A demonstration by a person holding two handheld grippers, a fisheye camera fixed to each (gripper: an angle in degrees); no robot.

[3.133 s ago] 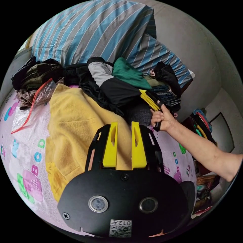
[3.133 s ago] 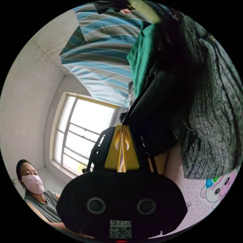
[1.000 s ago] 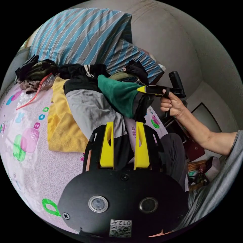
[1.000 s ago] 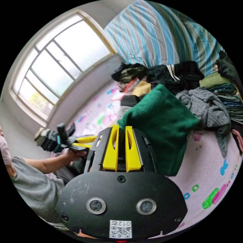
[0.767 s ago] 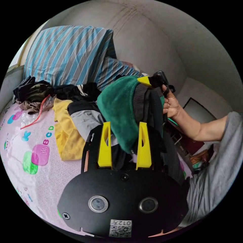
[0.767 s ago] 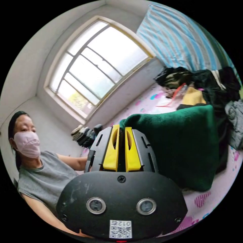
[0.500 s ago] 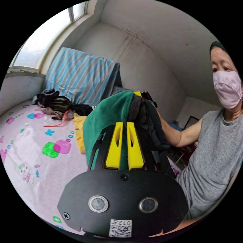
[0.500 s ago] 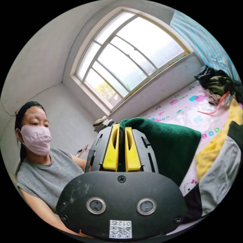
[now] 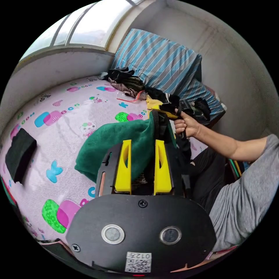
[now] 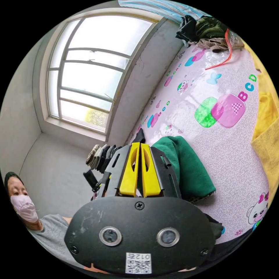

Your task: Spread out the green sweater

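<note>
The green sweater (image 9: 113, 142) hangs in a bunch from its dark ribbed hem (image 9: 158, 128), and its lower end rests on the pink patterned bed sheet (image 9: 66, 116). In the left gripper view, my left gripper (image 9: 143, 142) stands open, its yellow jaws on either side of the sweater's fold. A hand holds my right gripper (image 9: 159, 109) just above the fold, at the hem. In the right gripper view, my right gripper (image 10: 140, 144) has its jaws together, and the green sweater (image 10: 186, 168) spills out to their right onto the sheet.
A pile of dark clothes (image 9: 128, 78) and striped bedding (image 9: 162, 66) lie at the far end of the bed. A yellow garment (image 10: 266, 116) lies beside the sweater. A black folded item (image 9: 20, 154) sits near the sheet's edge. A person (image 10: 26, 203) sits close by, under a window (image 10: 84, 72).
My right gripper pulled the sweater out of the clothes pile. My left jaws closed on it half a second ago and now stand apart. The sweater has come down onto the sheet.
</note>
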